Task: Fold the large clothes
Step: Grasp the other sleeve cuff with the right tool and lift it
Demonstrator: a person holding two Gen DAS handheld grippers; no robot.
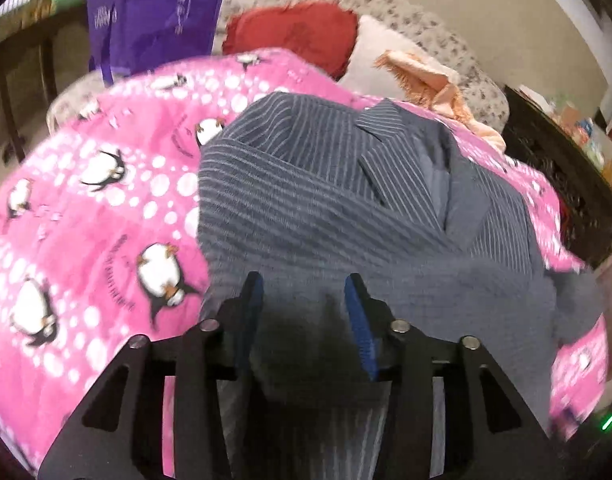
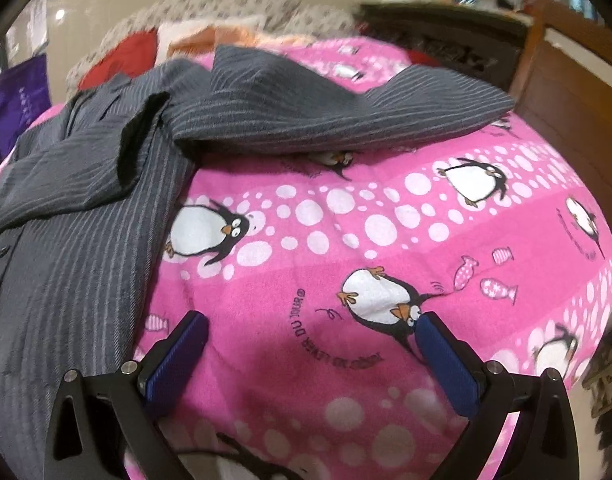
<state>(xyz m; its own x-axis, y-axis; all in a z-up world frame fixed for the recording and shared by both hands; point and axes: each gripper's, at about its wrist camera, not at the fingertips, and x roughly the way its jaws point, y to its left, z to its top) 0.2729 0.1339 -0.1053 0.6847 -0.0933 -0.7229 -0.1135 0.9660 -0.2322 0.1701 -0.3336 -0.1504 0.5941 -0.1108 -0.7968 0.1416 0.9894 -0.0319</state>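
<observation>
Bed under pink penguin-print fleece blanket point(image 2: 346, 240) | our left gripper point(image 1: 304, 292) jaws part-open over grey pinstriped jacket point(image 1: 326, 200), fabric between, grip unclear | right gripper point(image 2: 312, 322) wide apart, empty | only right view shows jacket's sleeve point(image 2: 338, 108) spread rightward

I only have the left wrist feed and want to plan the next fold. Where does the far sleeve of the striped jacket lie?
Observer: The right wrist view shows one sleeve stretched out flat across the pink penguin blanket, pointing toward the wooden bed frame.
Operator: Is the right gripper holding anything?
Observer: No. The right gripper has its jaws wide apart over bare blanket, beside the jacket, with nothing between them.
Operator: Is the jacket's near edge within its reach?
Observer: Probably. The jacket's side edge lies just next to that gripper's left-hand fingertip in its view, though contact cannot be told.
</observation>
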